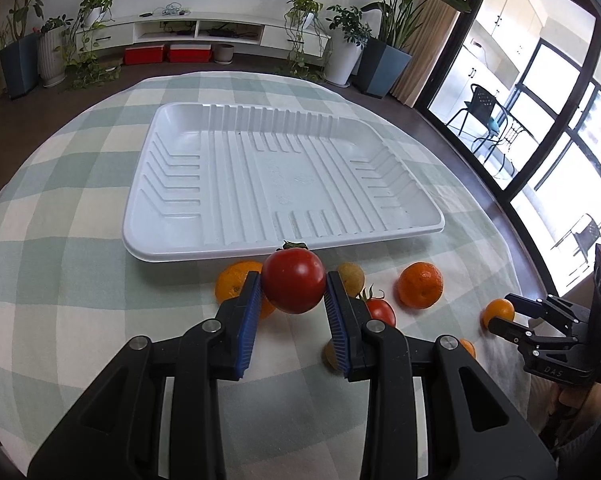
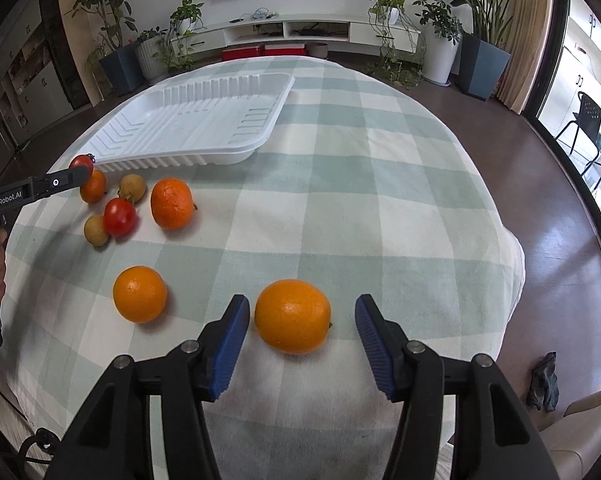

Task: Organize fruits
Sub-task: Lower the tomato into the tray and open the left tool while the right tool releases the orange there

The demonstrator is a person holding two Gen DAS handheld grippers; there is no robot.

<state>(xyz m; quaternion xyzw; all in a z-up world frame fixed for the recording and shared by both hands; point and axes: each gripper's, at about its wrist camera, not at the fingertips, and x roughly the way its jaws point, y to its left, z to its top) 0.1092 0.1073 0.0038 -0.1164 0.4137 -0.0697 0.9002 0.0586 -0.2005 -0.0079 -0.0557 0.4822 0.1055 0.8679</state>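
Note:
My left gripper [image 1: 293, 292] is shut on a red tomato [image 1: 293, 281] and holds it just in front of the white ribbed tray [image 1: 220, 172], above the fruit pile. Under it lie an orange [image 1: 230, 284], a second tomato [image 1: 381, 310], a brownish fruit [image 1: 352, 276] and a tangerine [image 1: 420, 285]. My right gripper [image 2: 302, 320] is open around an orange [image 2: 292, 316] on the cloth, pads apart from it on both sides. Another orange [image 2: 140, 293] lies to its left. The tray [image 2: 204, 120] is empty.
The round table has a green-and-white checked cloth [image 2: 340, 160]. Its right edge drops off to a dark floor. The left gripper shows at the left of the right wrist view [image 2: 40, 188]; the right gripper shows at the right of the left wrist view [image 1: 496, 320].

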